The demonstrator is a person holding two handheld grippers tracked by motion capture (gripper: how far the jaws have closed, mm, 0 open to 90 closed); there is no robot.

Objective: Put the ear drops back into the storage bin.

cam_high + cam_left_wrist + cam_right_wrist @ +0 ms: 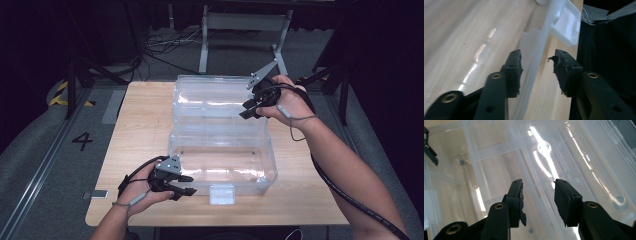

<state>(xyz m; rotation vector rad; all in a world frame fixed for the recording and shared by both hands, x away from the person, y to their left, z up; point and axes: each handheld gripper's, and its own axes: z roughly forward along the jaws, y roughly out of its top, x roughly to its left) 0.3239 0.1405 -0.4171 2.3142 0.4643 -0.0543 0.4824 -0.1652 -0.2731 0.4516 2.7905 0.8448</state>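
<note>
Clear plastic box (222, 165) lies open on the table (140, 130); left tool (182, 185) straddles its front wall ungripped, right tool (248, 109) gapes over the lid (210, 97); pinch squarely.

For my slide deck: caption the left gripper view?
Left gripper jaws straddle the clear storage box's front wall, near its latch.

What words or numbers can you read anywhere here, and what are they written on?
"4" – a dark number painted on the grey floor, left of the wooden table.
The yellow and black stripes farther back on the floor are a warning mark with no letters.
The clear plastic box, its latch and both grippers carry no writing that can be read.
</note>
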